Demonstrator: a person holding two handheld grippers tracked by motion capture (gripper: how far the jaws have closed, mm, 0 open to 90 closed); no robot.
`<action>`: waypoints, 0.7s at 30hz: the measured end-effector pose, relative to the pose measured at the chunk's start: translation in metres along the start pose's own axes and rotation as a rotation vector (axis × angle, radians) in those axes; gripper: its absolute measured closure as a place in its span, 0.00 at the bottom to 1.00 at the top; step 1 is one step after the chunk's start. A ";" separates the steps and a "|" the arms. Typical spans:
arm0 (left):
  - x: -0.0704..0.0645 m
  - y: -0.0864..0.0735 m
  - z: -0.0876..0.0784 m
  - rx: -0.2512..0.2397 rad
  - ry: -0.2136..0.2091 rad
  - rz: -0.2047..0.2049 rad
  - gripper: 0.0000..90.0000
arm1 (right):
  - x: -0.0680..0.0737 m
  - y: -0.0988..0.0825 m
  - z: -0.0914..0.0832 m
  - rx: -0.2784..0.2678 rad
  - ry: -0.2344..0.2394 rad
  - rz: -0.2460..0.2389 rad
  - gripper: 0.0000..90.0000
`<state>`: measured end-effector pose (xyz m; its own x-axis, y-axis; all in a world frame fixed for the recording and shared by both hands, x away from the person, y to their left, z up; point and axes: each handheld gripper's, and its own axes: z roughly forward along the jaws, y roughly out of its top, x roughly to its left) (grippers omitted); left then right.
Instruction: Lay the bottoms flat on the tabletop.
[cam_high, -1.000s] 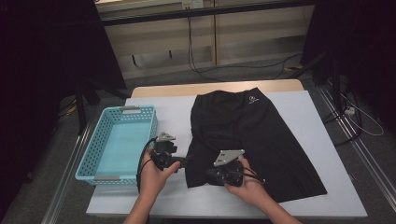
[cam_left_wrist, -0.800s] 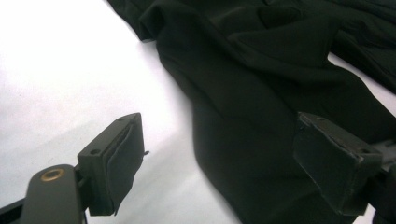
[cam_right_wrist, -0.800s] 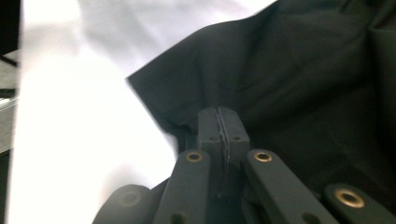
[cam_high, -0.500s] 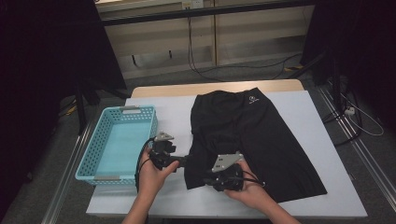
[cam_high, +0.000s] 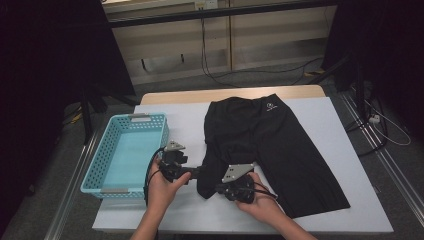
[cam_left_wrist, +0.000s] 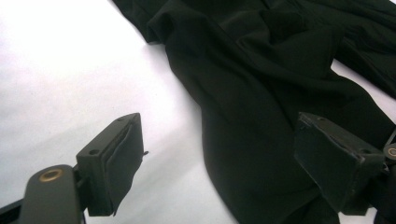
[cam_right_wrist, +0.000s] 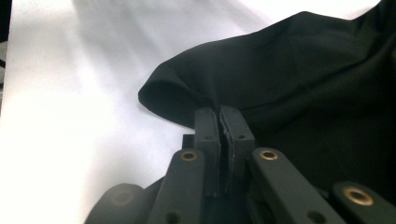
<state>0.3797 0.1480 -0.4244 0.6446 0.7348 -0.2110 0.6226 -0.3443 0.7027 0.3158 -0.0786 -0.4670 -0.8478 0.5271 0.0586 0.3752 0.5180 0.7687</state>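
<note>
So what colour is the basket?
Light blue. The basket shows best in the high view.

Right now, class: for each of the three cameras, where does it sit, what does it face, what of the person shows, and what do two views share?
High view: above the table, looking down at black shorts, basket, both hands.
Left gripper view: on the left gripper, open jaws facing the shorts.
Right gripper view: on the right gripper, jaws shut on a fold of the shorts.
Shared: the shorts, the white table.
</note>
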 end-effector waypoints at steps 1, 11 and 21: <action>0.000 0.000 0.001 -0.001 -0.002 -0.005 0.19 | 0.000 0.000 0.000 0.000 0.000 -0.002 0.96; -0.003 -0.003 0.011 0.024 -0.024 0.022 0.29 | 0.008 -0.006 -0.012 0.012 0.117 0.009 0.97; -0.004 -0.008 0.035 0.058 -0.009 0.053 0.51 | 0.009 -0.010 -0.017 0.021 0.122 0.012 0.97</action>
<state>0.3877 0.1274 -0.4528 0.6810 0.7095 -0.1812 0.6121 -0.4157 0.6727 0.2983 -0.0902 -0.4636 -0.8819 0.4482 0.1460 0.3925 0.5265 0.7541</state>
